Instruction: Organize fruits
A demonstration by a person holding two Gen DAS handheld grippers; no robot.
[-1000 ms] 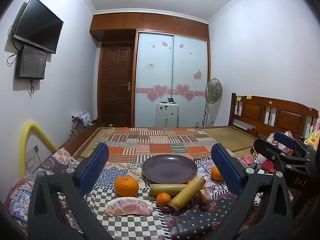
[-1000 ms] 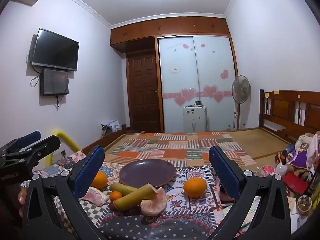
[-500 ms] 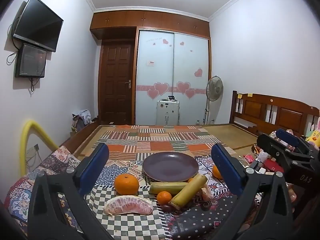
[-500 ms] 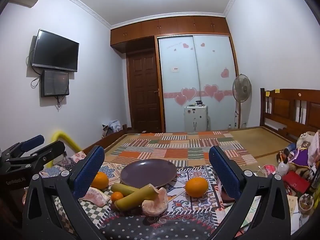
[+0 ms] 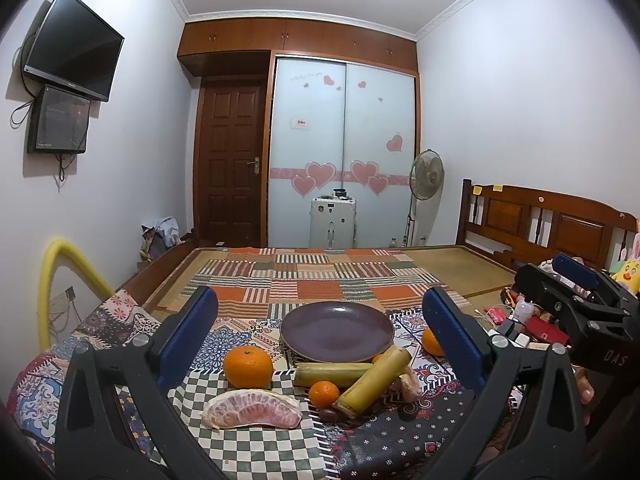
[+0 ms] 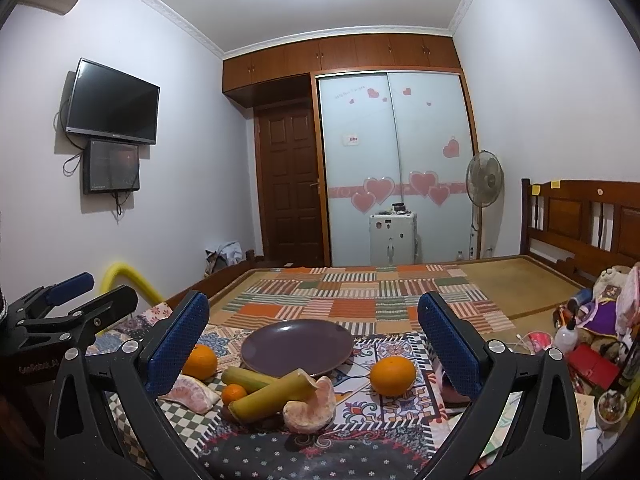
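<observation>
An empty purple plate (image 5: 337,330) (image 6: 297,345) lies on the patterned cloth. In front of it are two sugarcane pieces (image 5: 373,383) (image 6: 272,395), a small tangerine (image 5: 323,394) (image 6: 234,393) and a dark small fruit (image 5: 330,414). One orange (image 5: 248,366) (image 6: 200,361) sits left, another orange (image 6: 392,375) (image 5: 430,342) right. A peeled pomelo segment (image 5: 251,414) (image 6: 192,393) lies front left, another pomelo piece (image 6: 310,403) beside the canes. My left gripper (image 5: 320,344) is open above the fruit. My right gripper (image 6: 312,344) is open too, holding nothing.
The cloth covers a wooden bed with a headboard (image 5: 548,224) at right. Toys, bottles and small clutter (image 6: 592,344) crowd the right side. A yellow foam tube (image 5: 60,276) curves at left. A fan (image 6: 484,178) and white appliance (image 6: 393,238) stand by the wardrobe.
Both views have risen and tilted slightly, so the fruit sits a touch lower in frame. The fruit and plate have not moved, and both grippers stay open.
</observation>
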